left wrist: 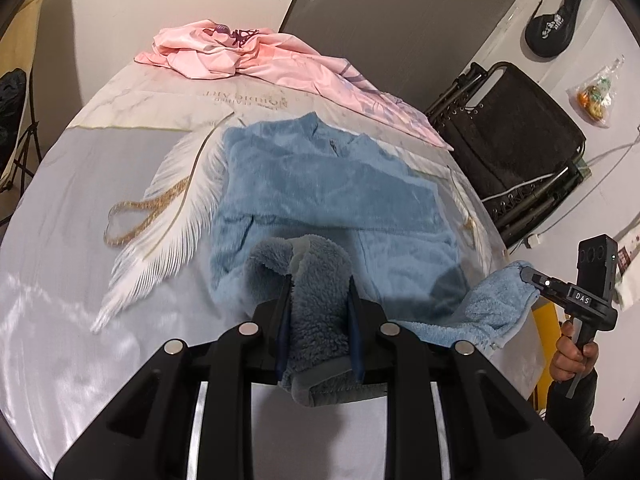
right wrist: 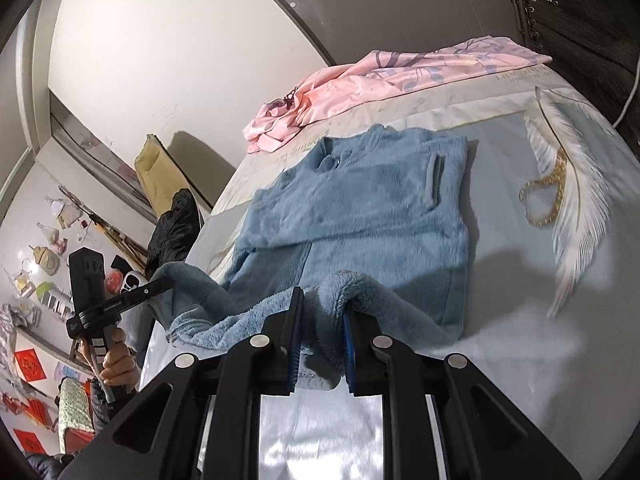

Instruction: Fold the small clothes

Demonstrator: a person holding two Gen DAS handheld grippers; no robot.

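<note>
A light blue fleece jacket [left wrist: 320,184] [right wrist: 360,208] lies flat on the silver satin bed cover [left wrist: 80,280] [right wrist: 520,360], collar at the far end and one sleeve folded across the chest. Its near hem is lifted off the bed. My left gripper [left wrist: 319,292] is shut on a bunched part of that hem; in the right wrist view the left gripper [right wrist: 162,283] appears at the left with fleece in its tip. My right gripper [right wrist: 322,302] is shut on another part of the hem, and the left wrist view shows the right gripper [left wrist: 530,276] pinching the hem's corner.
A crumpled pink sheet [left wrist: 256,60] [right wrist: 360,80] lies at the bed's far end. A white feather print [left wrist: 168,216] [right wrist: 576,200] marks the cover. A black folding chair [left wrist: 512,136] stands beside the bed. A yellow cushion [right wrist: 156,176] and a dark bag [right wrist: 172,232] rest against the wall.
</note>
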